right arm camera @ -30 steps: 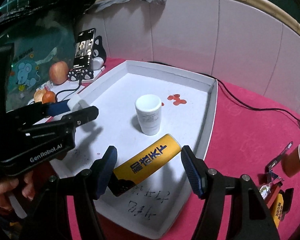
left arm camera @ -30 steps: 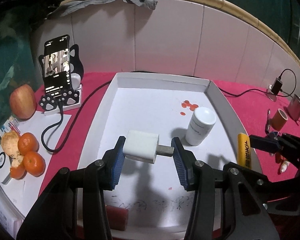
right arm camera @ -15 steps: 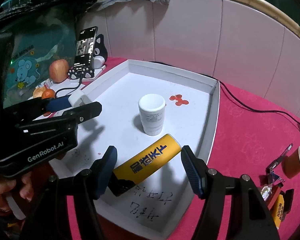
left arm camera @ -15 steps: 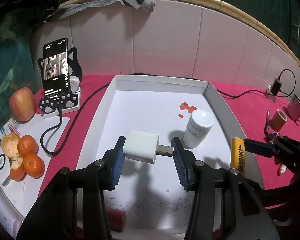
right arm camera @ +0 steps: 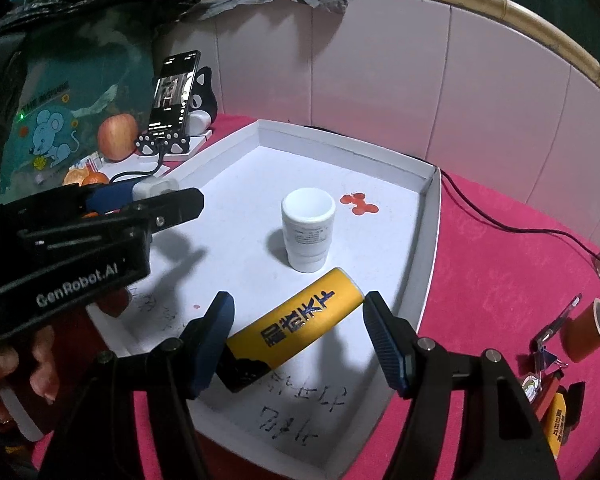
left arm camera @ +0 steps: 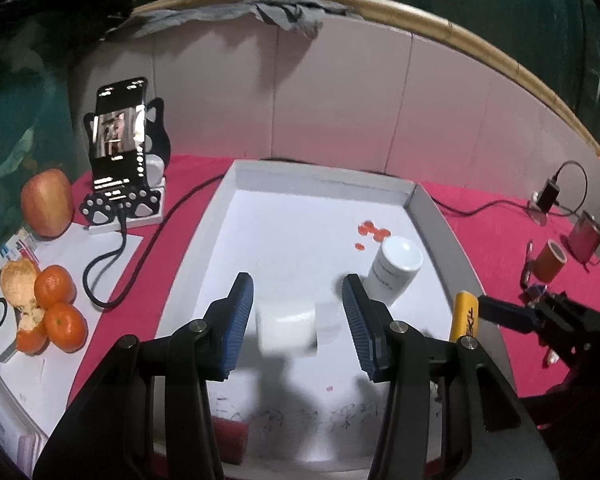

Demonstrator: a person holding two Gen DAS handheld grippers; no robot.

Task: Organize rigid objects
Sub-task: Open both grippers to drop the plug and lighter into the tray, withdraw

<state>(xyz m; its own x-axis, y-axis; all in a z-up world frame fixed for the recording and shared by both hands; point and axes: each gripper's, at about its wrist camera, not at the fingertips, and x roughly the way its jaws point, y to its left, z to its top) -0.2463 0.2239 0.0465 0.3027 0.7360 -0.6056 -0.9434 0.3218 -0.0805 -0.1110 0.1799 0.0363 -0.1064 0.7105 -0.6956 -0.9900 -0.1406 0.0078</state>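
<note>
Over the white tray (left arm camera: 320, 168), my left gripper (left arm camera: 297, 280) has a white plug charger (left arm camera: 286, 326) between its blue pads. The charger is blurred and sits low, slipping out of the grip. In the right wrist view the same charger (right arm camera: 154, 188) shows at the left gripper's (right arm camera: 160, 196) tips. My right gripper (right arm camera: 298, 296) is shut endwise on a yellow tube with a black cap (right arm camera: 296, 332), held slanted above the tray's (right arm camera: 340, 136) right front corner. That tube (left arm camera: 466, 316) also shows at the tray's right rim. A white bottle (right arm camera: 308, 232) stands upright inside the tray.
Left of the tray are a phone on a cat-shaped stand (left arm camera: 118, 140), its cable, an apple (left arm camera: 46, 204) and tangerines (left arm camera: 56, 300). On the red cloth to the right lie a tape roll (right arm camera: 586, 336), clips, a pen and another yellow tube (right arm camera: 560, 424). A white tiled wall closes off the back.
The white charger has dropped lower between the left pads and turned blurred. The right gripper still holds the yellow tube the same way.
</note>
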